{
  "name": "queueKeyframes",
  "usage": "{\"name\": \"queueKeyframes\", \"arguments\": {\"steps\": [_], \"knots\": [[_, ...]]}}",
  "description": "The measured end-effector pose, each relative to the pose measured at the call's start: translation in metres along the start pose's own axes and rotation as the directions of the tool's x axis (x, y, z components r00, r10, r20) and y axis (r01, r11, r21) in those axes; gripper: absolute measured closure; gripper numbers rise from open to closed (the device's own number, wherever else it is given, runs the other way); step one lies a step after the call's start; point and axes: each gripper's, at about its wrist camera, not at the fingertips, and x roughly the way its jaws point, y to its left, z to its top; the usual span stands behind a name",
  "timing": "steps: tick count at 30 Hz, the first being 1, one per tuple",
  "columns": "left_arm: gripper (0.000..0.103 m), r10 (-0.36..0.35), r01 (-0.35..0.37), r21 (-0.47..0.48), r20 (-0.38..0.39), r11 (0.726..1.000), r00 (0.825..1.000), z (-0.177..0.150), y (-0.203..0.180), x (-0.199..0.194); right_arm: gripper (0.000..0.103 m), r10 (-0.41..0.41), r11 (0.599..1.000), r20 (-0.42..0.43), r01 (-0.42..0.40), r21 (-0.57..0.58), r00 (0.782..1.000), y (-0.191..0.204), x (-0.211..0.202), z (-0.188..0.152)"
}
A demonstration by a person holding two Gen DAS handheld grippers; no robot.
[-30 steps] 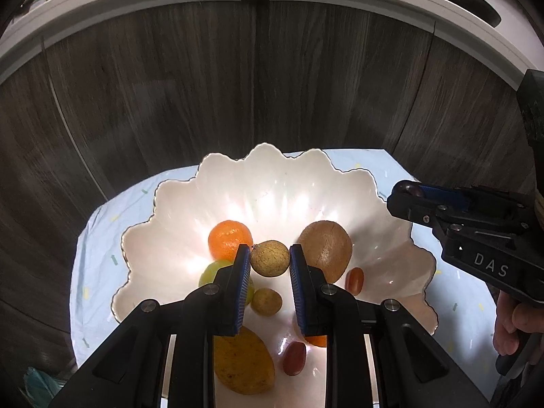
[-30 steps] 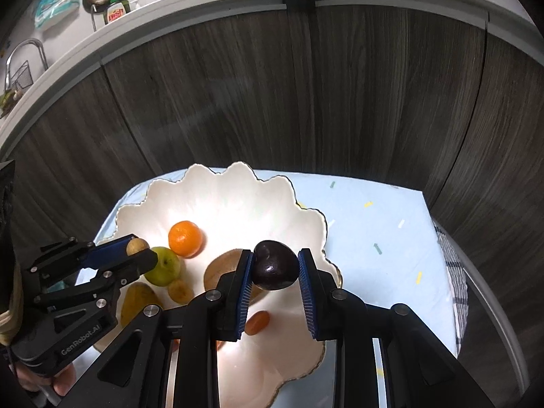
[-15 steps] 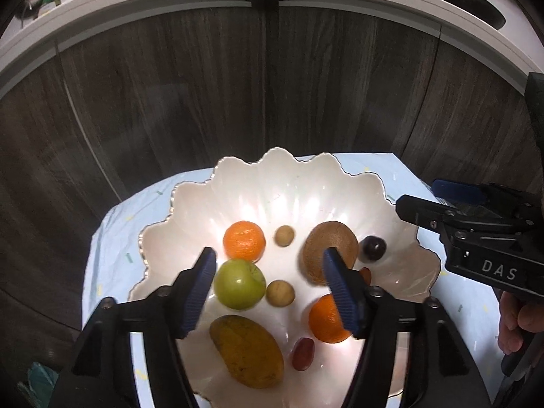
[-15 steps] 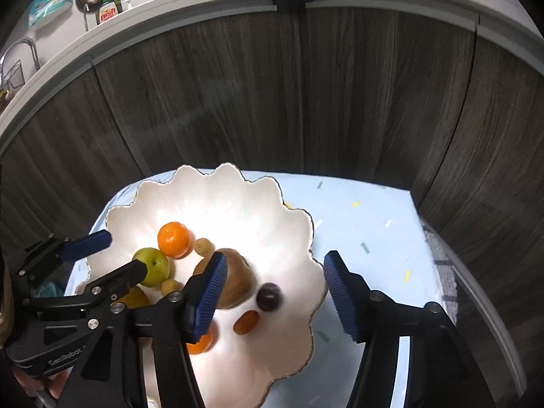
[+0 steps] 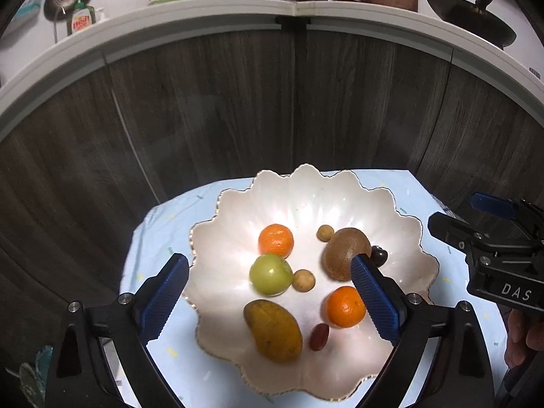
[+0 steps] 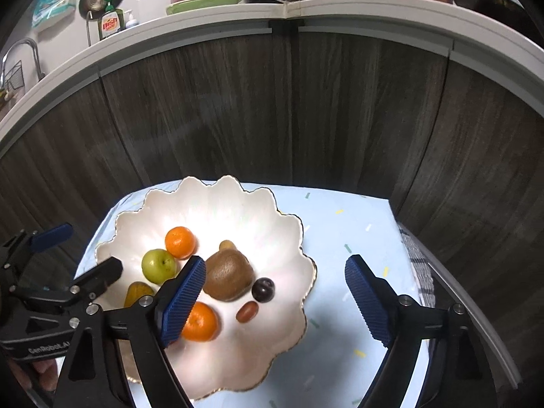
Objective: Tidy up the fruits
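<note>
Left wrist view: my left gripper point(image 5: 268, 301) hangs spread wide, nothing between its blue pads point(image 5: 163, 301), over the near side of the scalloped white bowl point(image 5: 340, 190). Nearest in the bowl: yellow-brown mango point(image 5: 273, 330), with a small red date-like fruit point(image 5: 319, 337) just beside it. Next an orange mandarin point(image 5: 345, 306), partly behind my pad. Further in, green apple point(image 5: 271, 274) with a small tan longan point(image 5: 303, 279) touching or almost touching it. Then the brown kiwi point(image 5: 345, 251), a dark plum point(image 5: 378, 255) right against it, a second mandarin point(image 5: 275, 240), a second longan point(image 5: 325, 233). All fruit sits inside the bowl.

Right wrist view: my right gripper point(image 6: 275, 302) is also released, wide apart and empty, left pad above the bowl, right pad above the light blue tablecloth point(image 6: 353, 231). Plum point(image 6: 262, 289) lies between kiwi point(image 6: 229, 277) and bowl rim. Bowl rests on the cloth. Behind: dark wood cabinet doors point(image 6: 289, 108), white countertop point(image 6: 374, 10), dish soap bottle point(image 6: 109, 23).
</note>
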Motion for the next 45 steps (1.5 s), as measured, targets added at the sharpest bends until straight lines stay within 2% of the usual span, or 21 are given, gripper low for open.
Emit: {"name": "queueKeyframes", "arguments": {"steps": [11,24,37,45], "knots": [[0.002,0.042,-0.041,-0.019,0.027,0.999,0.999,-0.015,0.005,-0.045,0.015,-0.002,1.000,0.015,0.002,0.020,1.000,0.010,-0.035,-0.014],[0.002,0.071,-0.070,-0.053,0.018,0.996,0.997,-0.051,0.006,-0.084,0.015,-0.010,0.999,0.013,0.010,0.031,1.000,0.021,-0.072,-0.047],[0.002,0.074,-0.072,-0.106,0.020,0.992,0.997,-0.084,0.009,-0.122,0.015,-0.038,0.999,0.099,0.037,0.005,0.994,0.040,-0.124,-0.077],[0.002,0.089,-0.088,-0.105,0.007,0.991,0.996,-0.111,0.006,-0.139,0.015,-0.029,0.999,0.091,0.027,0.022,0.995,0.044,-0.140,-0.099]]}}
